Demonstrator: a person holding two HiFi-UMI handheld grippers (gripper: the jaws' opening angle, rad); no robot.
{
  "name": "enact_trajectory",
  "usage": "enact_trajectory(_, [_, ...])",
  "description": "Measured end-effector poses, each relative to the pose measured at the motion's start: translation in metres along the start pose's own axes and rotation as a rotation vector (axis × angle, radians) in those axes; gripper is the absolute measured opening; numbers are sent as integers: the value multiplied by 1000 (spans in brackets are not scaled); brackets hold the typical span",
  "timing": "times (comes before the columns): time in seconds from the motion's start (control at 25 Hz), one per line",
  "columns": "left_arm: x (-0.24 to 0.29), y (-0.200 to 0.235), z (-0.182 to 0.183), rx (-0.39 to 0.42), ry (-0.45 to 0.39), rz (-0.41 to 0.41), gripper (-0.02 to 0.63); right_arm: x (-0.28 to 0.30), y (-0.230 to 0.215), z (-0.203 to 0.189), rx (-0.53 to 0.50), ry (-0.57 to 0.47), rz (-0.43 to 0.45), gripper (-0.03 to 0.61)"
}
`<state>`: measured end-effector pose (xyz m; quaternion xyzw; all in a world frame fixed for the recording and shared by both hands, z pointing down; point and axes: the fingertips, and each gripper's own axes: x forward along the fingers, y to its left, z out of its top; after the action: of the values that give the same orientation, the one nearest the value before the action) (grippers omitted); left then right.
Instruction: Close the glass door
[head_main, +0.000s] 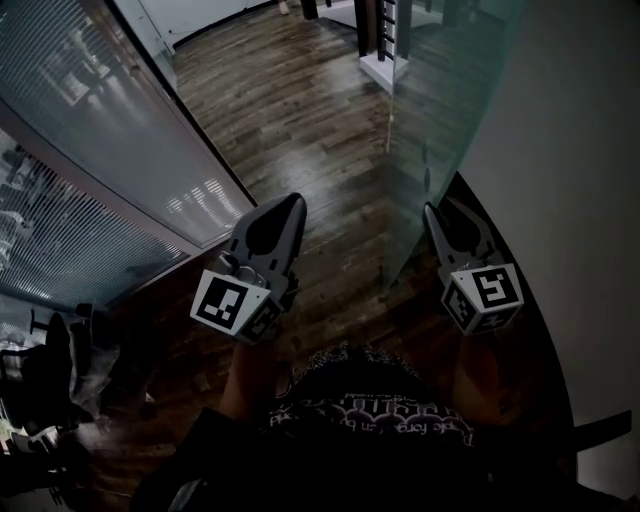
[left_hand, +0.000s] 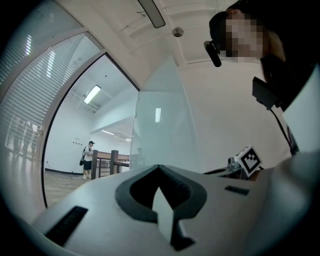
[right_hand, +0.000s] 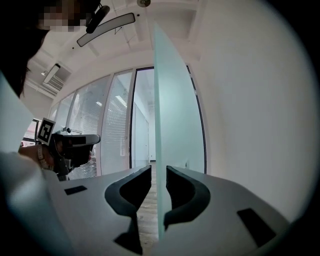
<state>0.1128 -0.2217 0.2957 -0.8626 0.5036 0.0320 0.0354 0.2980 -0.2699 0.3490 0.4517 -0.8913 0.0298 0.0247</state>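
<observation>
Starting at the left, a glass partition with blinds (head_main: 90, 150) runs along the wooden floor (head_main: 300, 100). The left claw (head_main: 292, 203) hangs over the floor beside it, well apart from the door. Its own view shows the jaws pressed together at the tips with nothing between them.

At centre right stands the glass door (head_main: 430, 100), seen almost edge-on from the head view, with a white wall (head_main: 570, 150) just behind it. The right claw (head_main: 432, 212) is at the door's free edge. In the right gripper view the jaws are spread, and the edge of the door (right_hand: 172, 125) rises between them. A gap shows on the left jaw's side and the glass lies close to the right jaw. This is a straddle, not a pinch.

Assessment: the door is open, swung back toward the wall. Only the approach to its edge is done. The grip or push, the swing across the opening and the seating of the door all remain.

Not verifiable: no handle, hinge or latch shows. Contact between glass and right jaw cannot be confirmed. The frame the door must meet is not clearly made out. The person's clothing covers the lower head view. A distant person (left_hand: 88, 159) near a railing (left_hand: 107, 162) is too small to describe.
</observation>
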Motion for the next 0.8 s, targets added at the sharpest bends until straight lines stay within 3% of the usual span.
enact_trajectory(0.8, [-55,44,7,43,23,184,2,51,77,4,-80,-5,236,75])
